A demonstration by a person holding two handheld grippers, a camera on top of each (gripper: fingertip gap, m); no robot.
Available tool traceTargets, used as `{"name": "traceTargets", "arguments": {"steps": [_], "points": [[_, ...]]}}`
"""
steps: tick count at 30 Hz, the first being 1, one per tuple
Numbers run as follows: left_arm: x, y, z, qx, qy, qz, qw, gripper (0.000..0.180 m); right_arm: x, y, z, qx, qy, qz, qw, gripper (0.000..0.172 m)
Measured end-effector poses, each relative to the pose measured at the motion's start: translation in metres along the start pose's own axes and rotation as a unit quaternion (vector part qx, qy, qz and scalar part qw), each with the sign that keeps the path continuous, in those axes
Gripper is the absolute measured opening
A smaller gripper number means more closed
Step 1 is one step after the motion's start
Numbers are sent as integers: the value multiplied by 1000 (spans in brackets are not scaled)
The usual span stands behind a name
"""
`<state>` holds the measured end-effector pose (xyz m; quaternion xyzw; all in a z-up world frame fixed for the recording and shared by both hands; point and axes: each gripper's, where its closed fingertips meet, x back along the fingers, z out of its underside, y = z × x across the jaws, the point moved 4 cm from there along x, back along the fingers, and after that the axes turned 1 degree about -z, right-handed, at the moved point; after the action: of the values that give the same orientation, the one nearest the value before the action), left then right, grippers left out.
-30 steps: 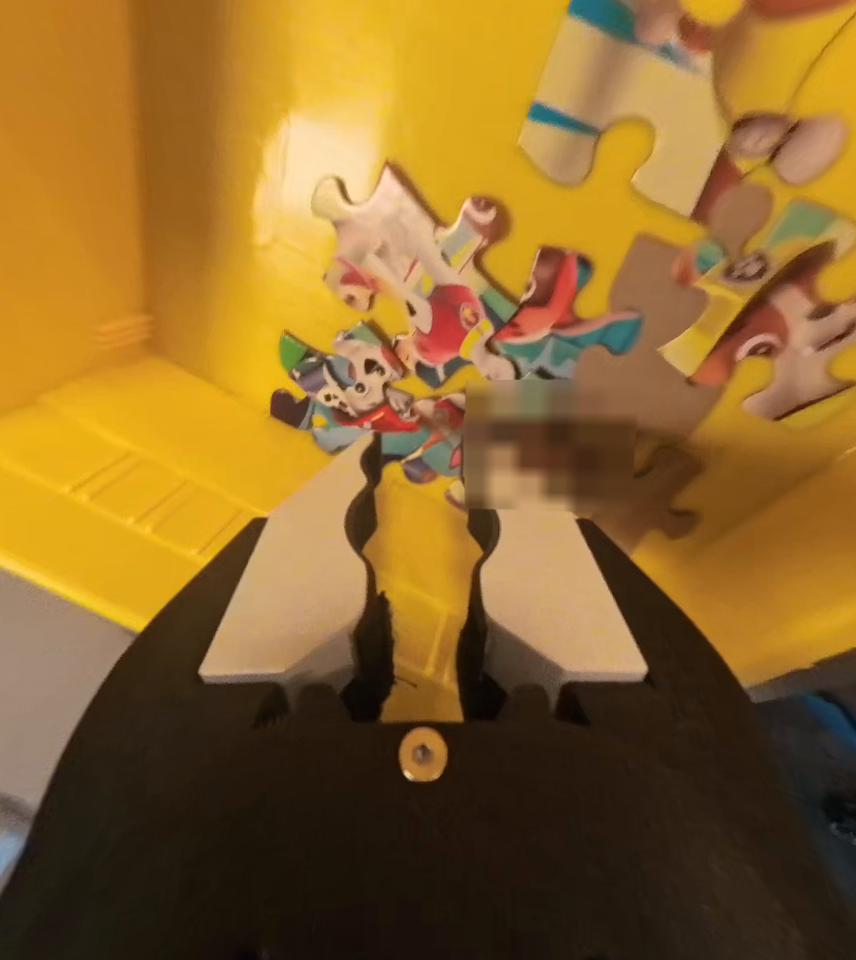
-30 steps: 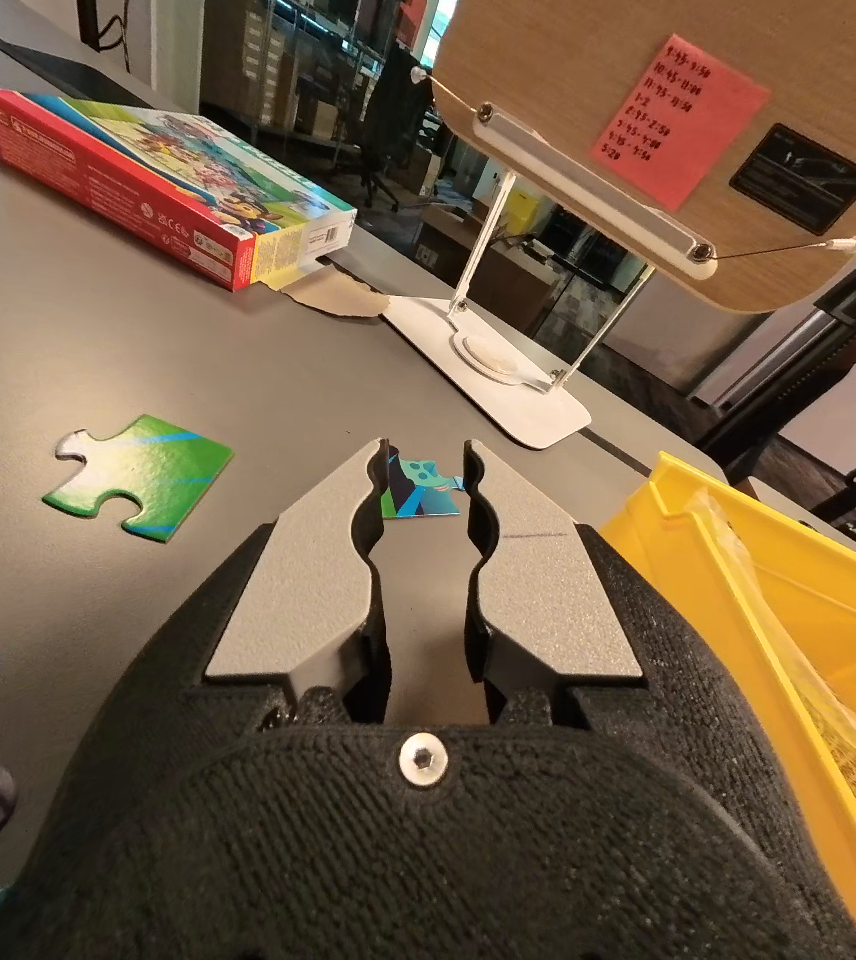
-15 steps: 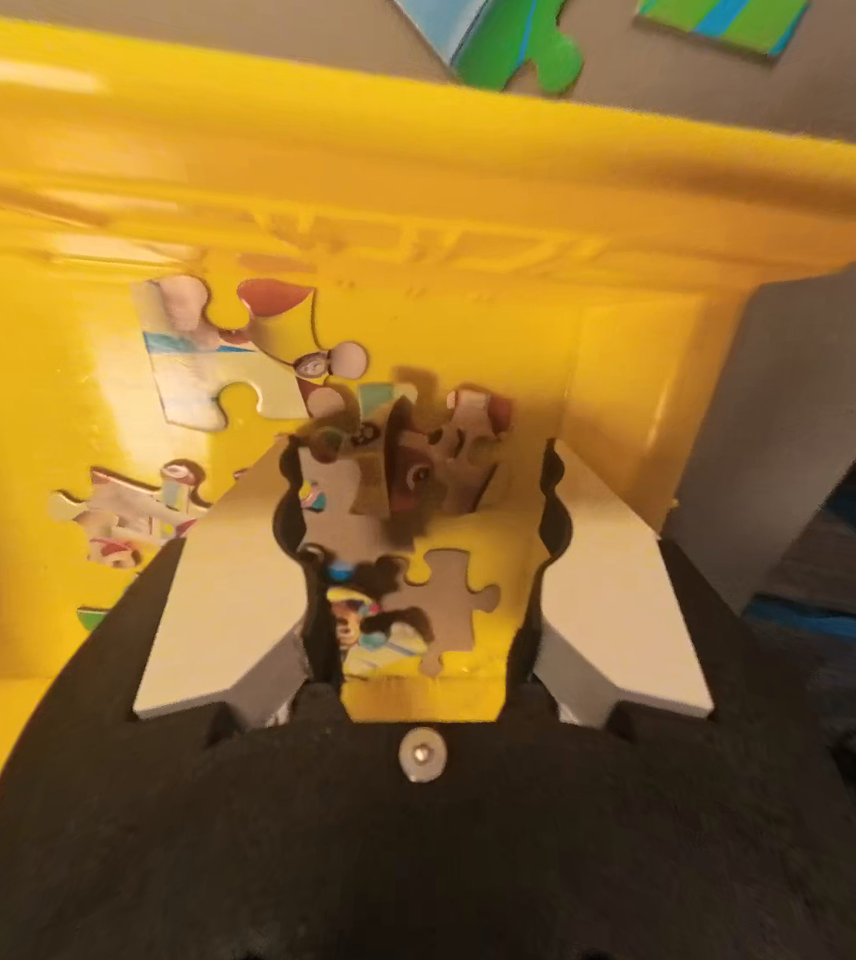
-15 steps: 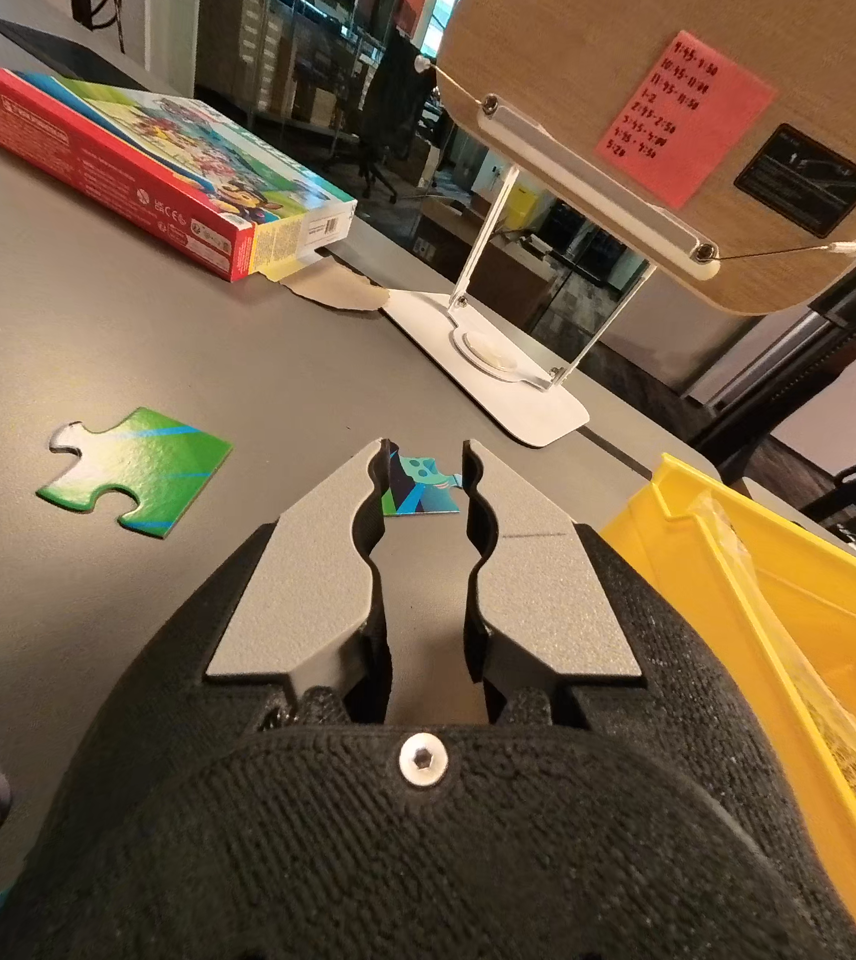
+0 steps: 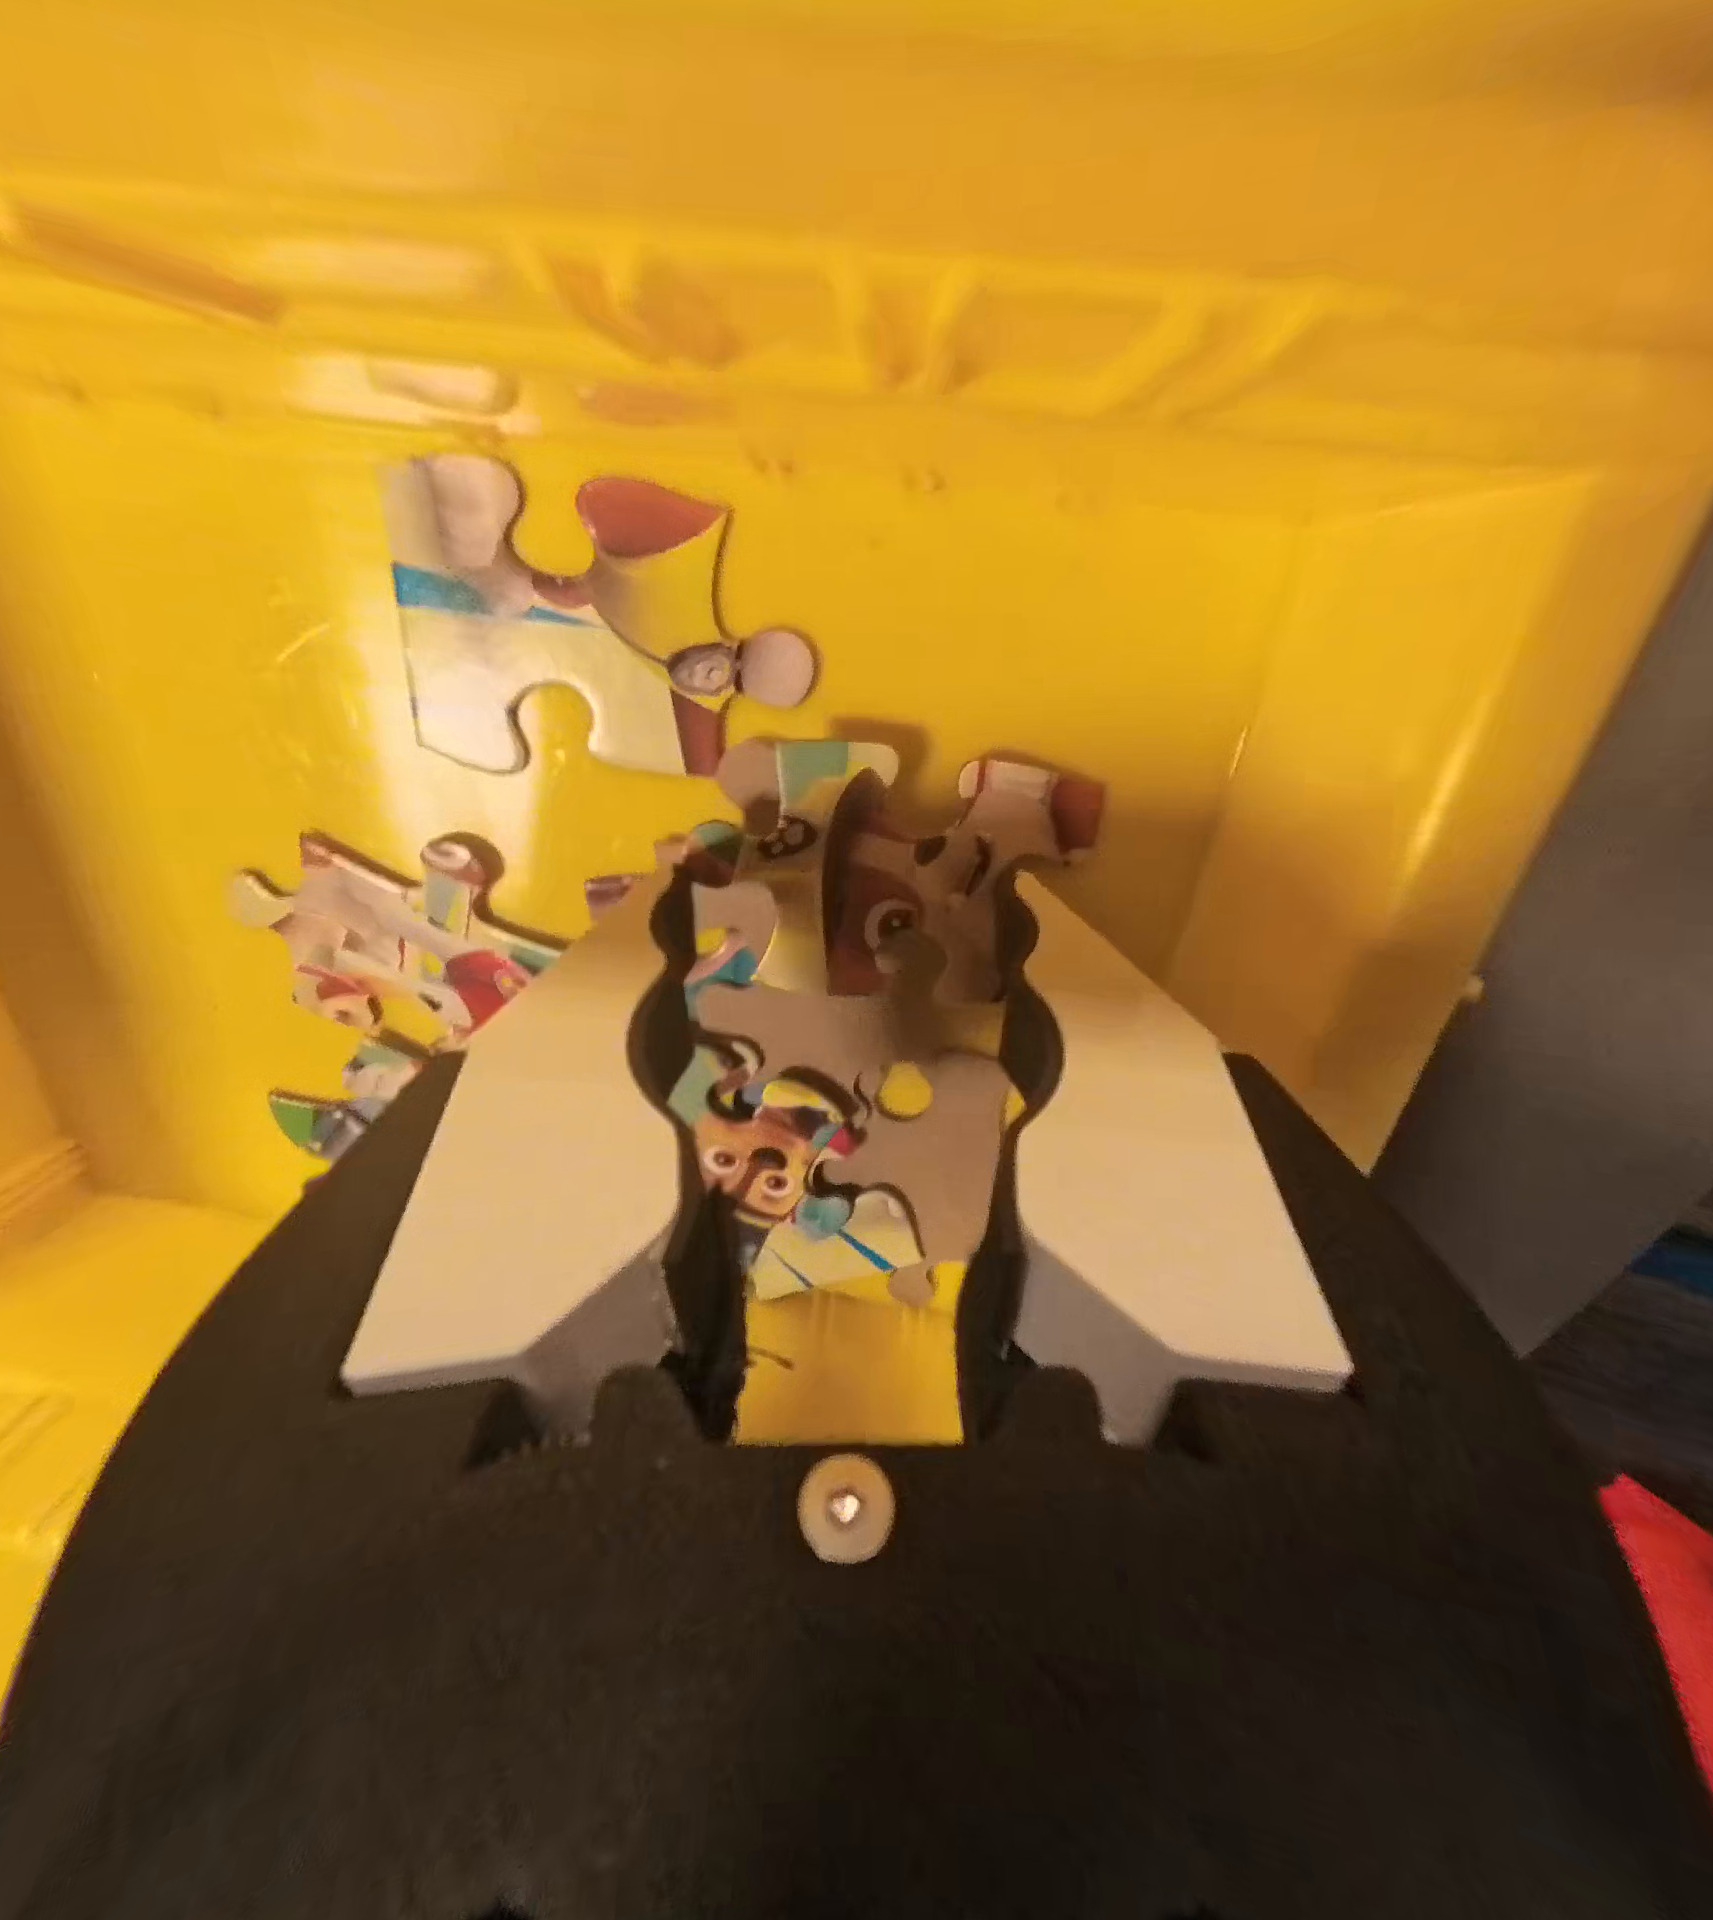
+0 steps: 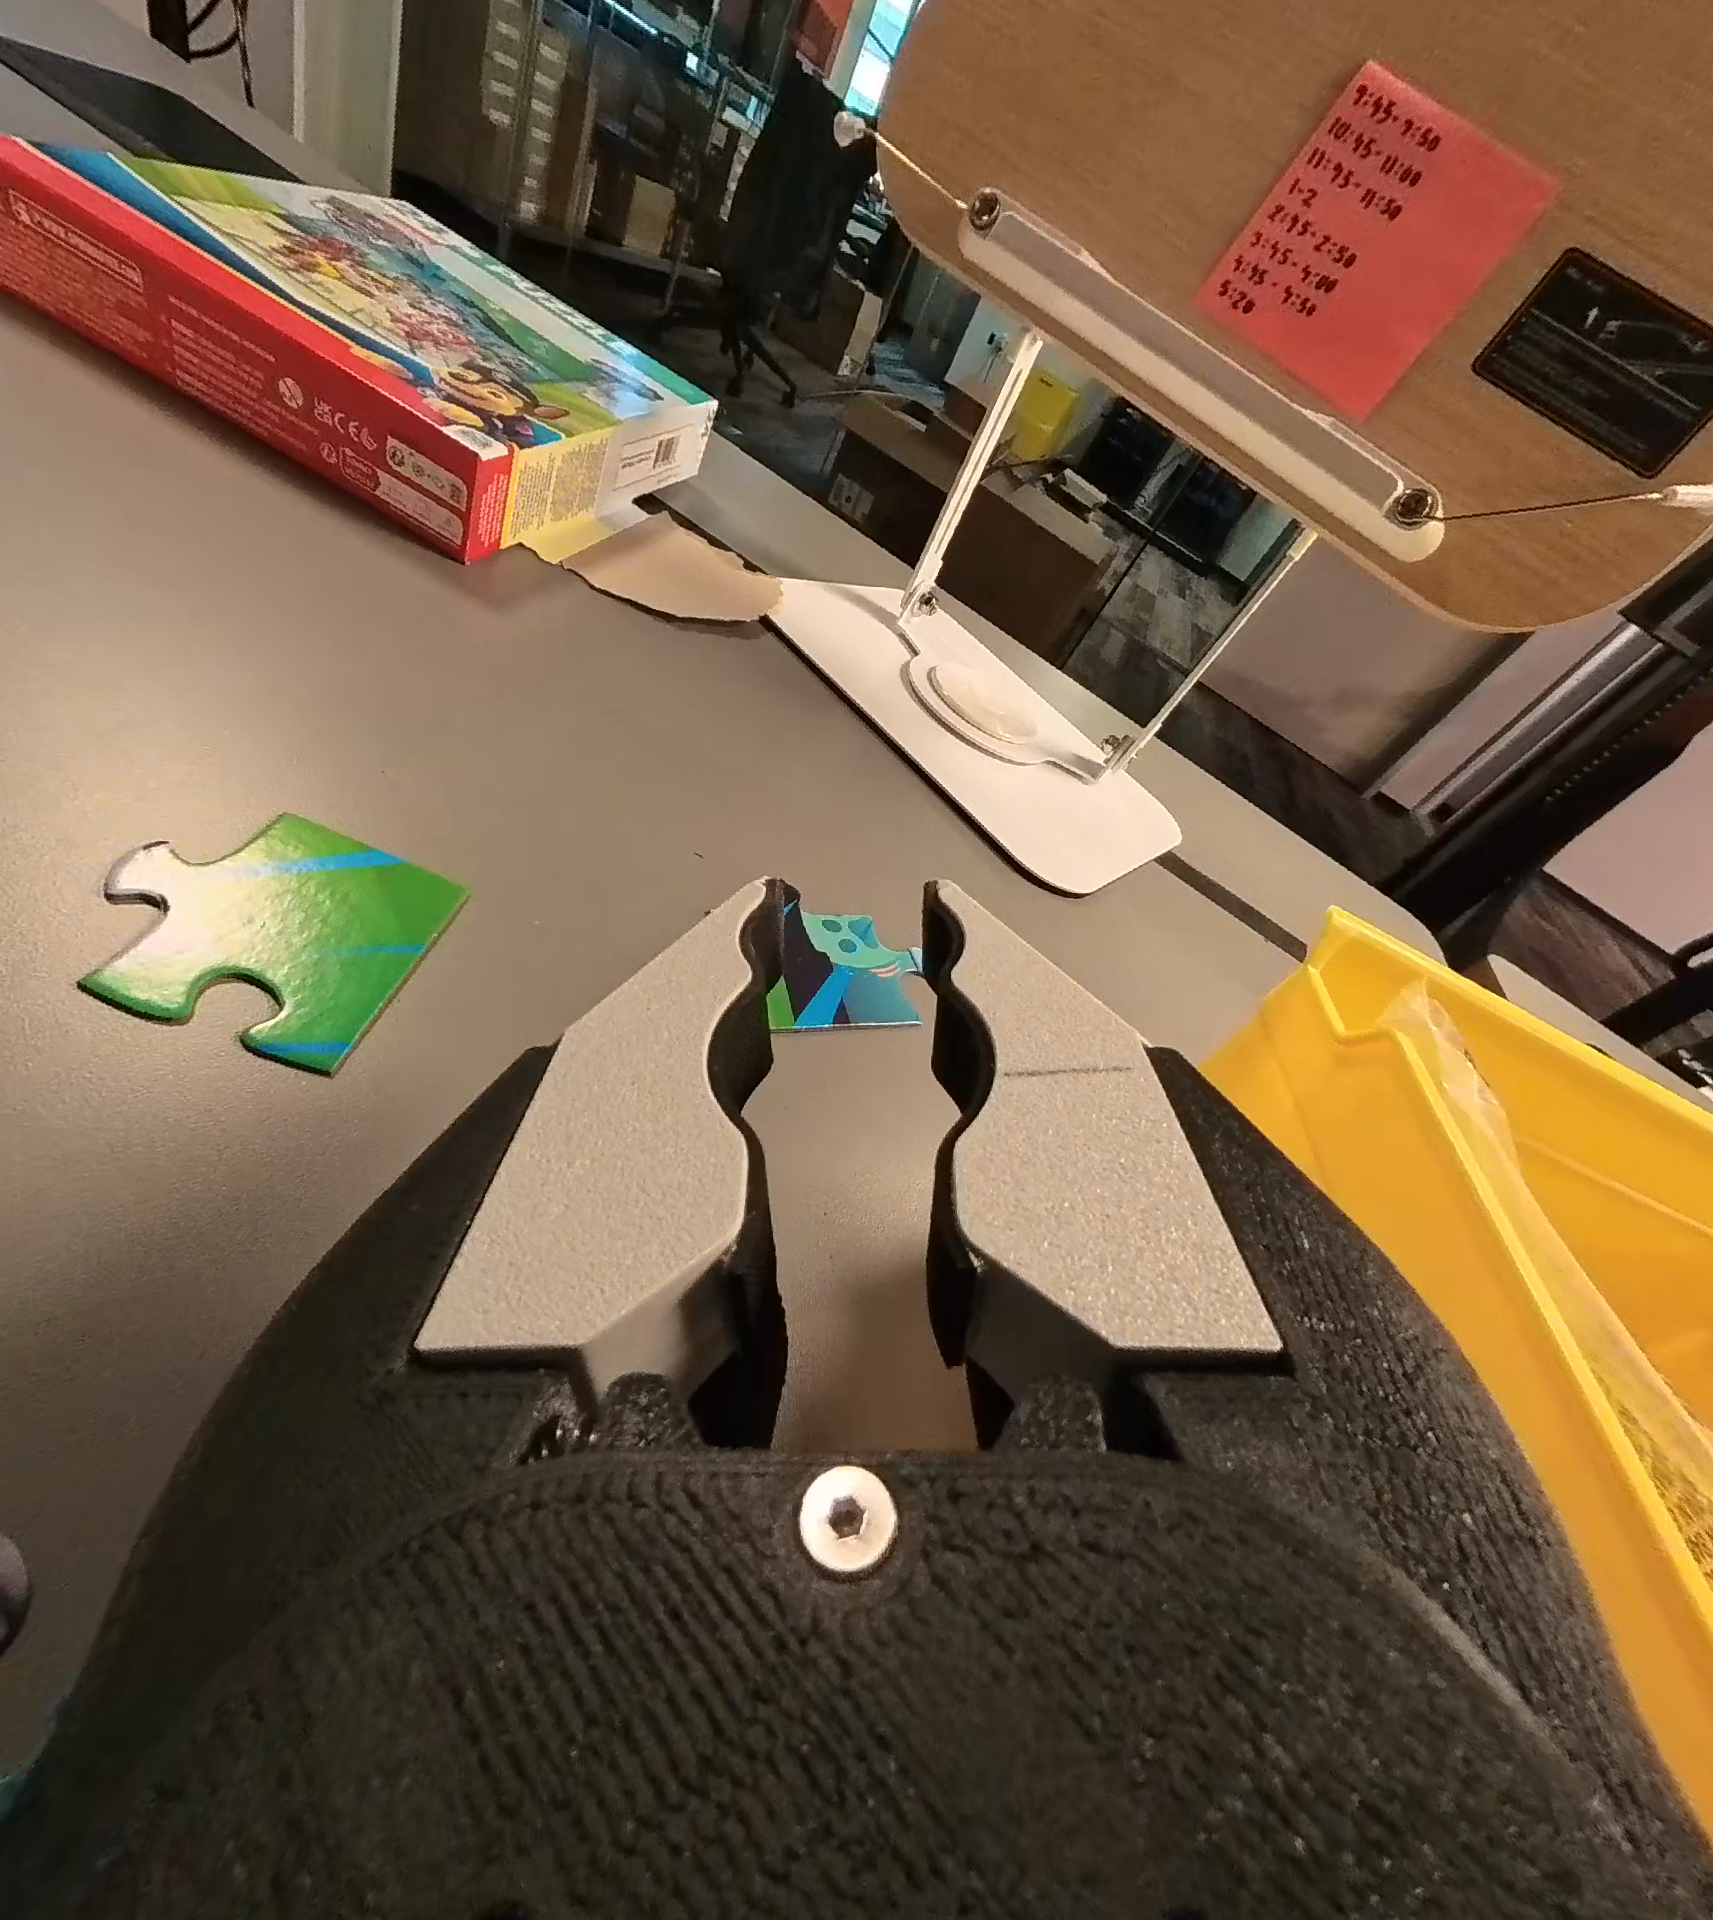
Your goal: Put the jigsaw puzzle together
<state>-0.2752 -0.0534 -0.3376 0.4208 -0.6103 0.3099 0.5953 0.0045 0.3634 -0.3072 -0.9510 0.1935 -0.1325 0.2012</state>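
Note:
My left gripper (image 5: 847, 894) is inside a yellow bin (image 5: 935, 260), just above loose puzzle pieces on its floor. It is open. A piece with a brown pup (image 5: 893, 914) shows at the fingertips and reaches past the right one. Another piece (image 5: 810, 1153) lies lower between the fingers. Neither is pressed by the pads. My right gripper (image 6: 852, 894) hovers low over a grey table (image 6: 416, 675) with its jaws narrowly apart. A teal and blue piece (image 6: 852, 977) lies on the table just beyond its tips.
More pieces lie in the bin: a pale one (image 5: 540, 675) and a colourful one (image 5: 384, 935). On the table are a green piece (image 6: 280, 935), a red puzzle box (image 6: 312, 332), a white stand base (image 6: 997, 748) and the bin's rim (image 6: 1403, 1091) at right. Tip to tip, the grippers are about 50 centimeters apart.
The left gripper turned inside the bin; its jaws opened wide, then drew partly together, with pieces lying below them. The right gripper has hardly moved.

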Motion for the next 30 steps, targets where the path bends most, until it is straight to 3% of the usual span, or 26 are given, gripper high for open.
{"name": "traceTargets", "arguments": {"steps": [6,10,13,15,17,19,21,24,30], "points": [[25,2,22,42,-49,-122,990,58,1,0,0,-3,-4,-3,1000,25],[71,9,25,82,-131,-244,957,58,0,1,0,-2,-4,-3,1000,25],[114,6,6,110,-217,-287,926,58,0,2,-1,14,-8,-7,1000,32],[140,-1,-17,116,-272,-301,907,58,2,2,-8,83,2,5,997,35],[158,-14,-46,103,-314,-299,895,58,12,14,-36,124,-31,-9,992,34],[166,-31,-78,81,-333,-295,892,58,29,41,-76,80,-80,-102,988,27],[166,-53,-113,49,-346,-282,894,58,49,81,-112,-8,-97,-278,956,28],[153,-89,-162,3,-348,-263,900,58,82,124,-147,-124,-74,-497,856,36],[97,-149,-221,-55,-304,-197,930,58,108,162,-155,-247,23,-638,729,34]]}}
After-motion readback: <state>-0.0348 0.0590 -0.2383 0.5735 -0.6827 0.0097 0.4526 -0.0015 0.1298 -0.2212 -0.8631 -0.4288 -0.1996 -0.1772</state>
